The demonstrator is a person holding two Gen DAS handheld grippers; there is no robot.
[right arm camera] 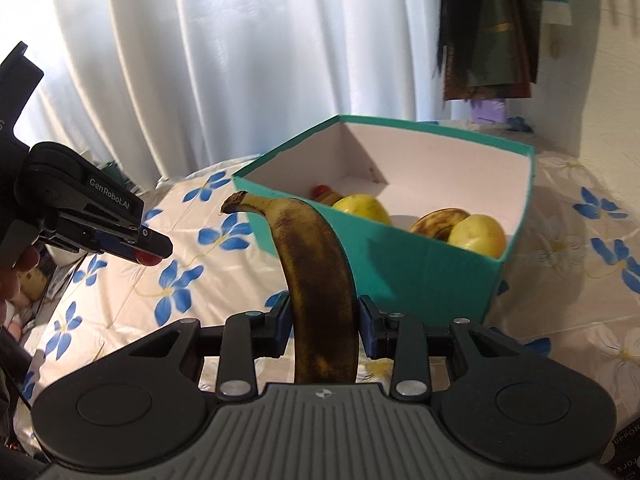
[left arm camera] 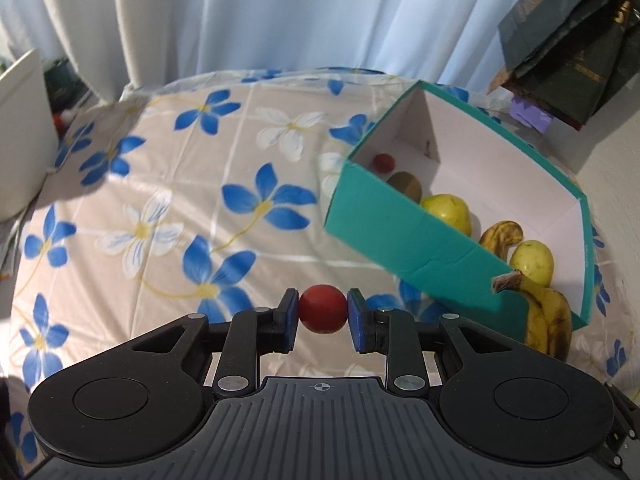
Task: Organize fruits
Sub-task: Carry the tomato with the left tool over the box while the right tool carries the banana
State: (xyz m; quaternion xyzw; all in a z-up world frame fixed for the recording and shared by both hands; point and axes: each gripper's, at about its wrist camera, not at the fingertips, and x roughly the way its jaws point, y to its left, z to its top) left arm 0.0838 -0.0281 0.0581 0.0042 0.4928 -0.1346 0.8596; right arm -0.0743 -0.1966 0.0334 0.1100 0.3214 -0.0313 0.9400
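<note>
A small round red fruit (left arm camera: 323,314) is clamped between the blue pads of my left gripper (left arm camera: 323,308), held above the floral cloth to the left of the teal box (left arm camera: 400,232). In the right wrist view the left gripper (right arm camera: 154,254) hangs at the left with the red fruit (right arm camera: 145,258) at its tip. My right gripper (right arm camera: 324,312) is shut on a brown-spotted banana (right arm camera: 316,264) that stands upright, stem up, in front of the teal box (right arm camera: 400,268). Inside the box lie a red fruit (left arm camera: 384,162), a kiwi (left arm camera: 406,186), two yellow fruits (left arm camera: 448,212) and a spotted banana (left arm camera: 500,236).
The floral tablecloth (left arm camera: 180,200) covers the table. White curtains (left arm camera: 240,12) hang behind it. A dark bag (left arm camera: 568,40) hangs at the upper right beside a wall. A white container (left arm camera: 24,132) stands at the left edge. A hand (right arm camera: 16,276) grips the left tool.
</note>
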